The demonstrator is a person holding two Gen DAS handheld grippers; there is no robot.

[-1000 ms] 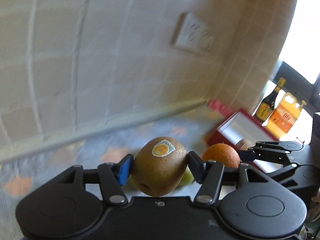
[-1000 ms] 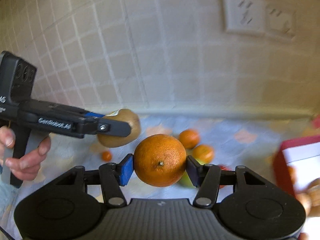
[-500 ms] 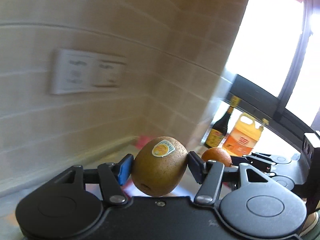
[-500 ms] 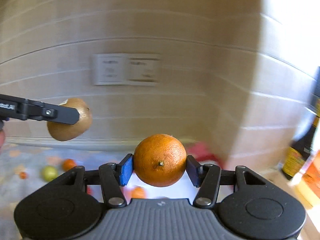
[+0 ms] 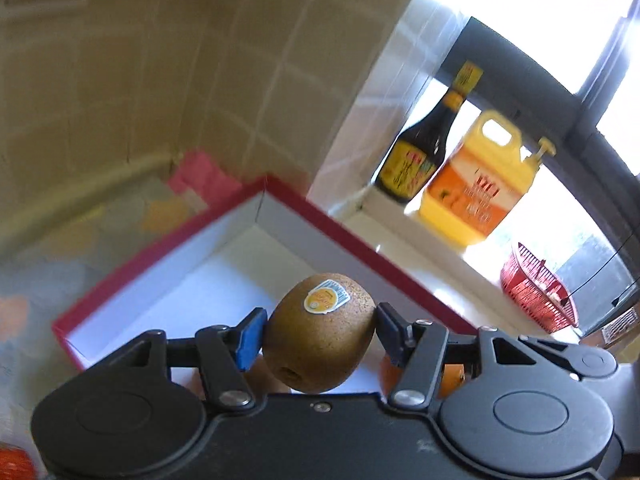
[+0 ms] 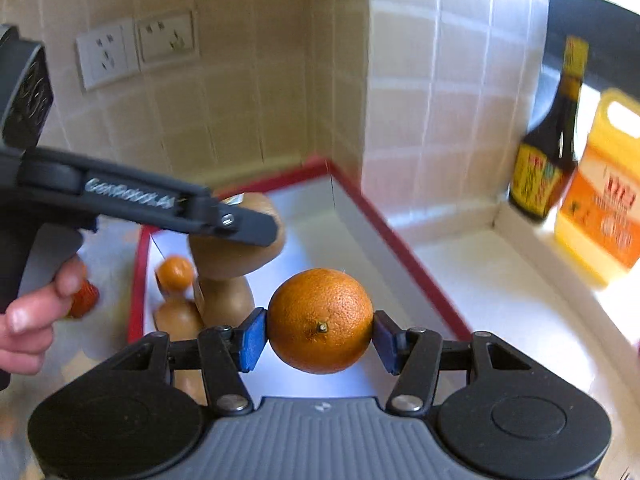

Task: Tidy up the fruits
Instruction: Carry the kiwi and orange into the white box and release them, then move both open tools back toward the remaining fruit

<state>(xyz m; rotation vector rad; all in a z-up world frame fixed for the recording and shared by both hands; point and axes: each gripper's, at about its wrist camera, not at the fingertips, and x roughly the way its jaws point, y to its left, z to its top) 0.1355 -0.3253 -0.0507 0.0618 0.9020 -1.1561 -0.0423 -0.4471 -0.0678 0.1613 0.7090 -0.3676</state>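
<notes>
Left gripper [image 5: 318,334]: jaws clamped on one kiwifruit [image 5: 320,332], stickered face up, held in the air above the near part of the box [image 5: 280,196]. Right gripper [image 6: 319,334]: jaws clamped on one orange [image 6: 320,320], stem end facing the camera, also above the box, to the right of the kiwifruit.

Box: one, red outside and white inside, open-topped, on the patterned surface [image 5: 52,248] in the tiled corner.

Handling, as a judgement. Kiwifruit: light, thin fuzzy skin over flesh that may bruise; it sits gripped across its middle, which looks the safest hold. Orange: somewhat heavier, firm pebbled rind that gives good friction; gripped on opposite sides of its widest part. Both are round and likely to roll when set down.

Count, right wrist view. In the box, near left corner: two brown fruits [image 6: 224,296], probably kiwifruit, and one small orange citrus [image 6: 175,272]; more may be hidden behind the grippers. Outside the box, left: one red-orange fruit [image 6: 84,298] partly behind the hand [image 6: 28,320].

On the ledge, far right: one dark sauce bottle [image 5: 424,152], one yellow oil jug [image 5: 480,184], one red basket [image 5: 536,292].
</notes>
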